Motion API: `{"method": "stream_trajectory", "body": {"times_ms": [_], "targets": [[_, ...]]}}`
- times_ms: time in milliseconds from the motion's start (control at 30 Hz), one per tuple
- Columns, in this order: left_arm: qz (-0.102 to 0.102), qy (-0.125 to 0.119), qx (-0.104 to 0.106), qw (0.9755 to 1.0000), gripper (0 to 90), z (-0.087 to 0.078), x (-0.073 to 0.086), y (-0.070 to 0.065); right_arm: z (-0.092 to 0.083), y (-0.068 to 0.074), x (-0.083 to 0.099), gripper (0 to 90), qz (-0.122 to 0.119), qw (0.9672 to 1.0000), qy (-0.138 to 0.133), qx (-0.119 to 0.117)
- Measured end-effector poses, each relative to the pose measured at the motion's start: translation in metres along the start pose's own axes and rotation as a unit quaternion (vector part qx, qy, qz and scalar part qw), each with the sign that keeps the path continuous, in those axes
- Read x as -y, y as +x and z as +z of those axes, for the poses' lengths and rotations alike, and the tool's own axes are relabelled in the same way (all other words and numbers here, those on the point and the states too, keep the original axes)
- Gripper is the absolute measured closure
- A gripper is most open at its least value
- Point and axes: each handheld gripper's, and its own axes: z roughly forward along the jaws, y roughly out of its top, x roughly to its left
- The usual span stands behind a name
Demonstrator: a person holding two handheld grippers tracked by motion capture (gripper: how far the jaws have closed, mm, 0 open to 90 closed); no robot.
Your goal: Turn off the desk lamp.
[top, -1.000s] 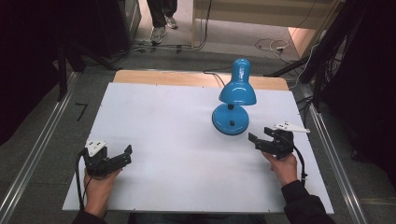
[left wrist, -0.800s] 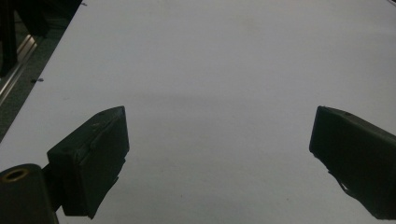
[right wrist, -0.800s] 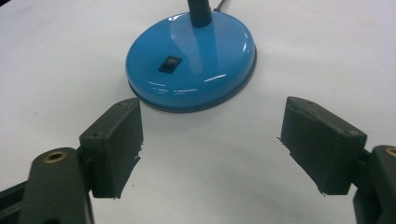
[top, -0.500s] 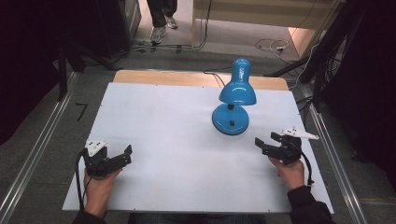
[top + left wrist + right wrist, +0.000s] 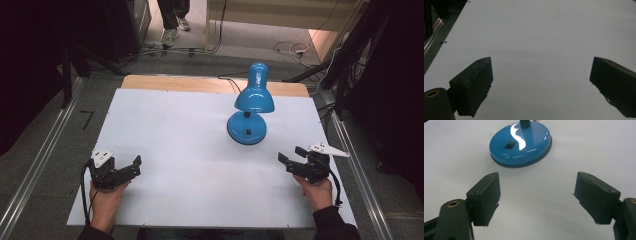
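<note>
A blue desk lamp (image 5: 252,102) stands on the white table top (image 5: 185,150), right of centre, its round base (image 5: 520,143) carrying a small black switch (image 5: 510,144). My right gripper (image 5: 291,155) is held low at the right side of the table, open and empty, pointing left toward the lamp base; in the right gripper view (image 5: 536,197) the base lies a short way beyond the jaws. My left gripper (image 5: 134,165) rests near the front left edge, open, with bare white table between its jaws in the left gripper view (image 5: 541,82).
A wooden strip (image 5: 200,82) edges the table's far side. Metal rails (image 5: 30,170) run along the floor on both sides. Cables (image 5: 290,50) lie on the floor beyond the table, where a person's legs (image 5: 172,20) stand.
My right gripper has drawn back toward the front right of the table, away from the lamp base. The left gripper has stayed in place.
</note>
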Motion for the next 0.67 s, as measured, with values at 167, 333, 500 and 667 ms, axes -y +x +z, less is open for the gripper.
{"method": "stream_trajectory", "body": {"times_ms": [167,333,500,667], "targets": [[0.0,0.0,0.0,1.0,5.1,0.0,0.0,0.0,-0.007,-0.004,0.005,19.0,0.001,1.0,0.001,0.005],[0.0,0.0,0.0,1.0,5.1,0.0,0.0,0.0,-0.014,-0.01,0.012,18.5,0.011,0.9999,0.005,0.01],[0.0,0.001,0.001,1.0,5.1,0.0,0.0,-0.001,-0.019,-0.02,0.021,16.7,0.012,0.9992,0.012,0.036],[0.003,0.0,0.002,1.0,5.1,0.0,0.0,-0.002,-0.003,-0.041,0.034,13.8,0.018,0.9929,0.068,0.096]]}}
